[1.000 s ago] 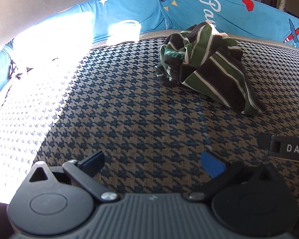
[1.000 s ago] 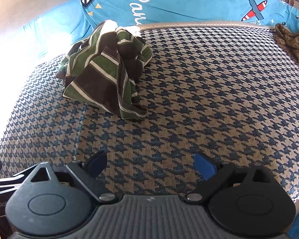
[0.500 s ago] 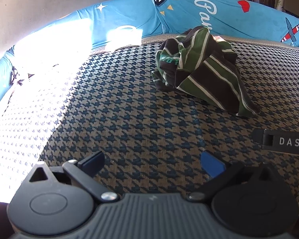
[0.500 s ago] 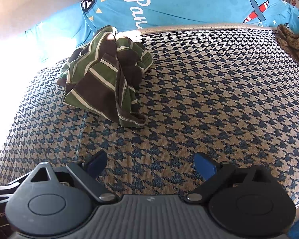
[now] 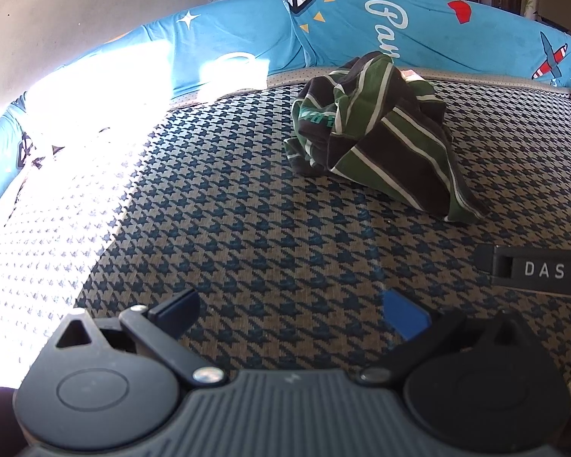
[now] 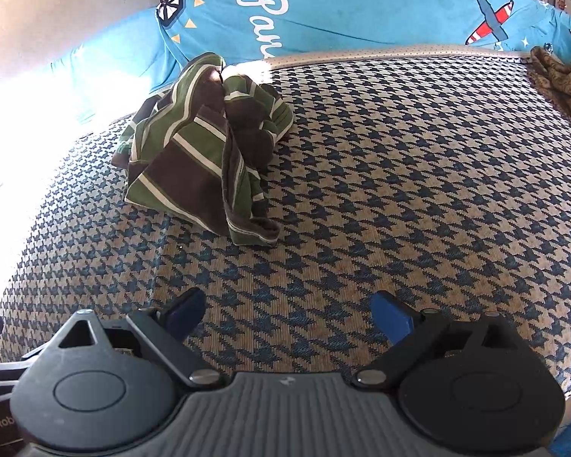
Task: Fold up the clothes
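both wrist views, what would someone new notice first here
A crumpled green and brown striped garment sits in a heap on the blue and tan houndstooth mattress cover, towards its far edge. Behind it runs a bright blue printed sheet with white script and a red and white plane. Both the left gripper and the right gripper hang open and empty, short of the heap.

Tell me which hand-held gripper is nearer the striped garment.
Neither clearly. The left hand-held gripper sees the striped garment ahead to its right; the right hand-held gripper sees it ahead-left. Both are open, apart from it.
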Demonstrator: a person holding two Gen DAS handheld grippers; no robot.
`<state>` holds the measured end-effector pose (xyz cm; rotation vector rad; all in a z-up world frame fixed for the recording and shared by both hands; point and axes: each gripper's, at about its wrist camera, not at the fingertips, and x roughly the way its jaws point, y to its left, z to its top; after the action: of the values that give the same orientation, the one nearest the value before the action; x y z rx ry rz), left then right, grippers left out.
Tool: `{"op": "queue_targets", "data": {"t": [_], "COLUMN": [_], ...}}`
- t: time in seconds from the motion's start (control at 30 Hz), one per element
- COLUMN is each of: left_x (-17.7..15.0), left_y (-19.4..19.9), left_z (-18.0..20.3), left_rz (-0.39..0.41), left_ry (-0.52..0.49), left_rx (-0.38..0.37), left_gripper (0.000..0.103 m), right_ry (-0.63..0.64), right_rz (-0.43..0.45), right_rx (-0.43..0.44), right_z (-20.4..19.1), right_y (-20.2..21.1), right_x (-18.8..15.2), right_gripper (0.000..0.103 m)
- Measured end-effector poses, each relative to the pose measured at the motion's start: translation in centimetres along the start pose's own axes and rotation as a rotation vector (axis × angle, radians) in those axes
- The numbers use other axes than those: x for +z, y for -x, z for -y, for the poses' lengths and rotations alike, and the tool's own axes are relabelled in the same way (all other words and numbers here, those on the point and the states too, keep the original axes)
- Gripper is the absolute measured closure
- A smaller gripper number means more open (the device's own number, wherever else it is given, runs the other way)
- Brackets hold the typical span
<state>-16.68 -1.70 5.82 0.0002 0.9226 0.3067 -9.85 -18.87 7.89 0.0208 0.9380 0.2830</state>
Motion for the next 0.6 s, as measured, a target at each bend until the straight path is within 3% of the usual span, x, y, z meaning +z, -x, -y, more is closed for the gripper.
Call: {"op": "queue_targets", "data": {"t": [0.6], "left_x": [0.0], "left_y": [-0.26], "left_z": [-0.07], "left_rz": [-0.004], "left_ry": [0.009], "left_rx": [-0.004], "left_gripper": [0.0], "right_ry": [0.021], "right_rz": [-0.001], "right_rx": [0.005], "right_z": [-0.67], "right_y": [0.15], "right_x": [-0.02], "right_gripper": [0.008]}}
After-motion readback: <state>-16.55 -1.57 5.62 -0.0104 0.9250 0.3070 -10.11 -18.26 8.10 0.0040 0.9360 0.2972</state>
